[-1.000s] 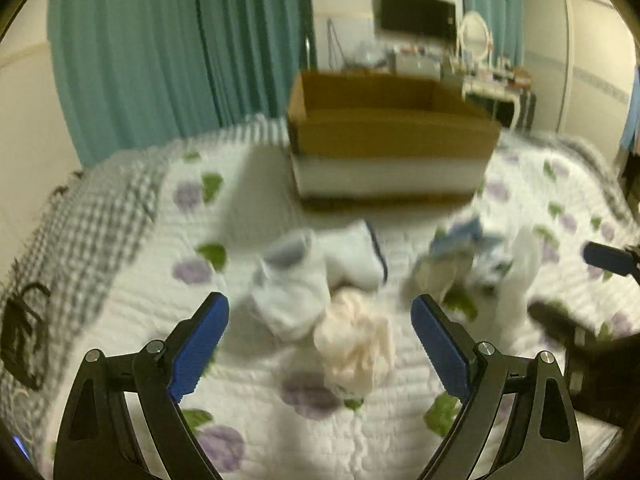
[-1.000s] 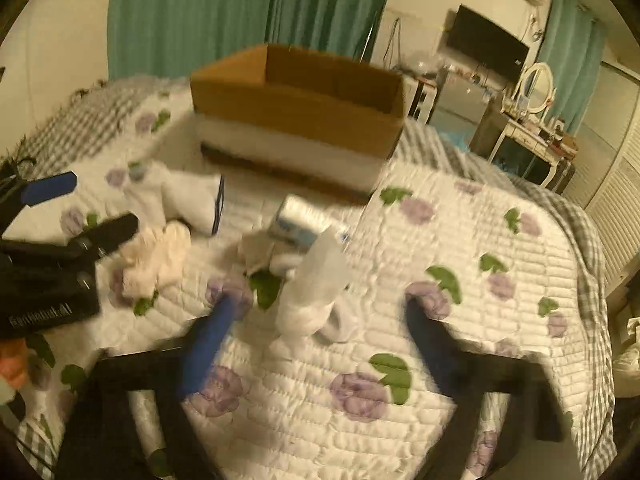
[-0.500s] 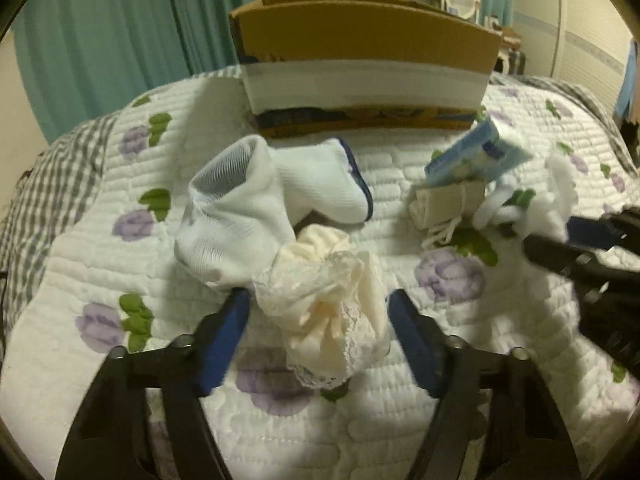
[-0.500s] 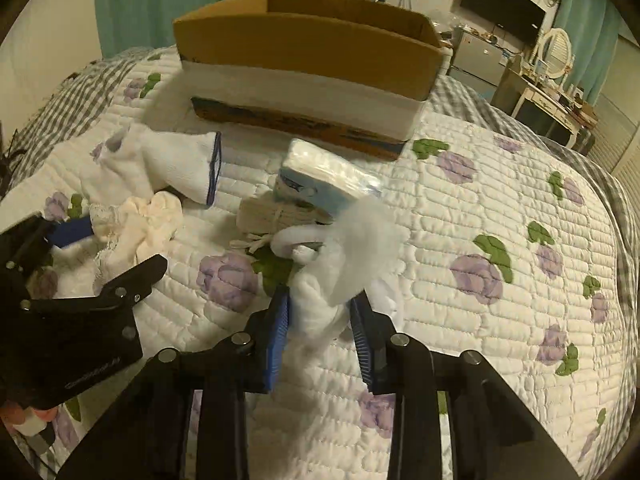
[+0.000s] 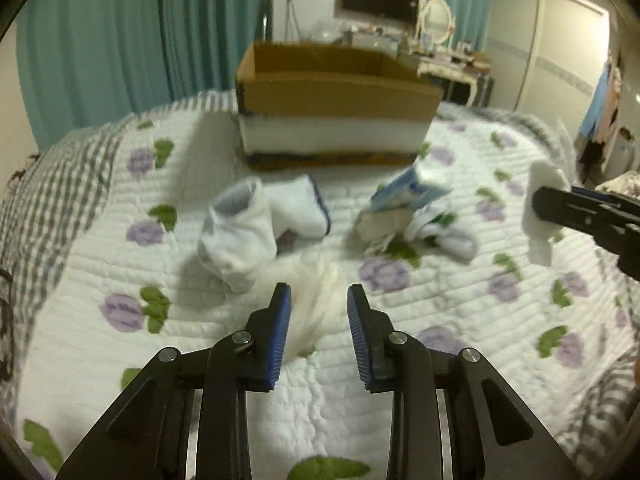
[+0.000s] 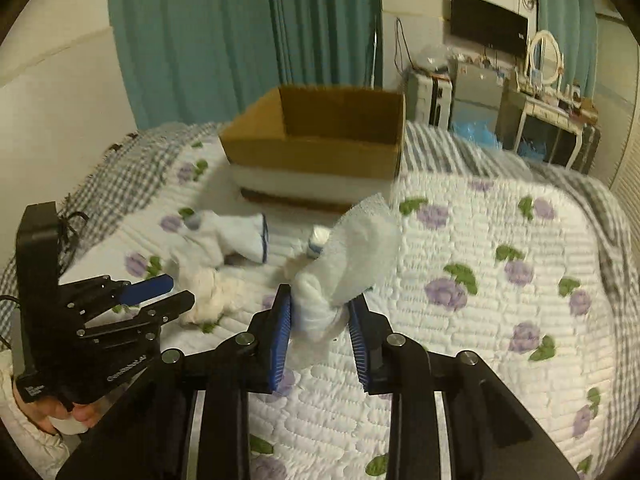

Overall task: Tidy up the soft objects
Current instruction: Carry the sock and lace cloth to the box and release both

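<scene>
The white mesh cloth (image 6: 352,256) is pinched between the blue pads of the right tool (image 6: 318,316), lifted clear of the quilted bed (image 6: 500,280), its loose end flaring up toward the cardboard box (image 6: 316,148). The cream lace piece (image 5: 316,300) sits between the narrowed pads of the left tool (image 5: 318,320), low against the bed; blur hides whether the pads truly grip it, though they appear pressed onto it.

Risks, as I judge them: the mesh is held by a bunched corner, so a quick swing toward the box could let it slide free. The lace lies touching the white socks (image 5: 256,228); lifting it may drag a sock along. The two tools work near each other, so their paths to the box could cross.

The right wrist view shows the box's open inside, where nothing can be seen, and the left tool from the side. Only the left wrist view shows the blue-and-white packet (image 5: 408,192) clearly, lying on a beige folded piece (image 5: 380,224) beside a small white sock (image 5: 448,236).
</scene>
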Available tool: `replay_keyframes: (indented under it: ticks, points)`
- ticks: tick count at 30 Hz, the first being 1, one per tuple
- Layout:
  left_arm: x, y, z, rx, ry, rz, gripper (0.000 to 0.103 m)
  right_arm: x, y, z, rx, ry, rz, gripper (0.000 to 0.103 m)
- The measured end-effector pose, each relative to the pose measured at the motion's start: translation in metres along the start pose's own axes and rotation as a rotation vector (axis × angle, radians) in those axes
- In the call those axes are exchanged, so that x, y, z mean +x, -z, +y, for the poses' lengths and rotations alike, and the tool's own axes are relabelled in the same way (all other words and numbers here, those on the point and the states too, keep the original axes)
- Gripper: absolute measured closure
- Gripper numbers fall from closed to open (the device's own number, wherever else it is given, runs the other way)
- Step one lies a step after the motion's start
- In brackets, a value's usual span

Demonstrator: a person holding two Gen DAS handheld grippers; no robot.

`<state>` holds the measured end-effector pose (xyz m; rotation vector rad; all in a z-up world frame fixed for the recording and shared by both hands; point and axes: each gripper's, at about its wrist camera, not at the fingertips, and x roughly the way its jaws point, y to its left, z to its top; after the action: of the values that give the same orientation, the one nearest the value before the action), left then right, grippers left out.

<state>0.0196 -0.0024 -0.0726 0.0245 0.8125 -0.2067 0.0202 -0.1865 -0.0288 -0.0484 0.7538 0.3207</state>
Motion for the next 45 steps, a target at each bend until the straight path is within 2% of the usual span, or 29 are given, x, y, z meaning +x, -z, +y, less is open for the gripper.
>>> replay_keyframes:
  ticks: [3, 7, 10, 14, 15, 16, 17, 18, 25, 28, 29, 30, 33, 36, 39, 43, 45]
  points:
    - [-0.020, -0.018, -0.004, 0.014, 0.015, -0.036, 0.075, -0.017, -0.015, 0.004, -0.021, -0.016, -0.028, 0.076]
    - [-0.048, -0.044, -0.004, 0.039, 0.003, -0.134, 0.075, -0.039, -0.035, 0.003, -0.054, -0.003, -0.083, 0.076]
    - [-0.056, -0.057, 0.001, 0.039, -0.014, -0.168, 0.075, -0.044, -0.042, -0.003, -0.053, -0.003, -0.103, 0.076]
    - [-0.048, -0.055, 0.007, 0.025, -0.026, -0.167, 0.071, -0.028, -0.035, -0.012, -0.024, -0.011, -0.070, 0.076]
    - [-0.043, -0.050, 0.008, 0.026, -0.038, -0.158, 0.069, -0.021, -0.031, -0.013, -0.018, -0.013, -0.053, 0.076]
    - [-0.034, -0.044, 0.009, 0.024, -0.051, -0.137, 0.064, -0.016, -0.027, -0.015, -0.014, -0.017, -0.041, 0.076]
    - [-0.022, -0.037, 0.011, 0.016, -0.061, -0.100, 0.046, -0.010, -0.023, -0.015, -0.011, -0.019, -0.028, 0.076]
    - [-0.014, -0.029, 0.012, 0.006, -0.065, -0.069, 0.033, -0.003, -0.018, -0.015, -0.011, -0.020, -0.012, 0.076]
    - [0.065, 0.012, 0.009, 0.017, -0.094, 0.113, 0.031, 0.022, -0.008, -0.013, -0.026, -0.009, 0.038, 0.076]
    - [0.089, 0.019, 0.006, 0.052, -0.094, 0.164, 0.034, 0.025, -0.007, -0.014, -0.024, -0.007, 0.045, 0.076]
    - [0.095, 0.020, 0.007, 0.052, -0.087, 0.177, 0.044, 0.026, -0.006, -0.014, -0.024, -0.005, 0.049, 0.076]
    - [0.098, 0.021, 0.008, 0.047, -0.077, 0.181, 0.058, 0.027, -0.006, -0.014, -0.024, -0.003, 0.052, 0.076]
    - [0.095, 0.019, 0.011, 0.040, -0.042, 0.183, 0.076, 0.026, -0.006, -0.014, -0.027, -0.004, 0.051, 0.076]
    - [0.074, 0.010, 0.010, 0.037, -0.006, 0.145, 0.076, 0.023, -0.012, -0.012, -0.035, -0.015, 0.046, 0.076]
    - [0.044, -0.013, 0.007, 0.044, 0.020, 0.067, 0.076, 0.018, -0.030, -0.010, -0.059, -0.027, 0.027, 0.076]
    - [0.002, -0.071, 0.005, 0.041, 0.065, -0.076, 0.076, 0.009, -0.074, -0.012, -0.094, -0.039, -0.031, 0.076]
    - [-0.007, -0.101, 0.003, 0.046, 0.079, -0.127, 0.076, 0.010, -0.100, -0.014, -0.111, -0.037, -0.052, 0.076]
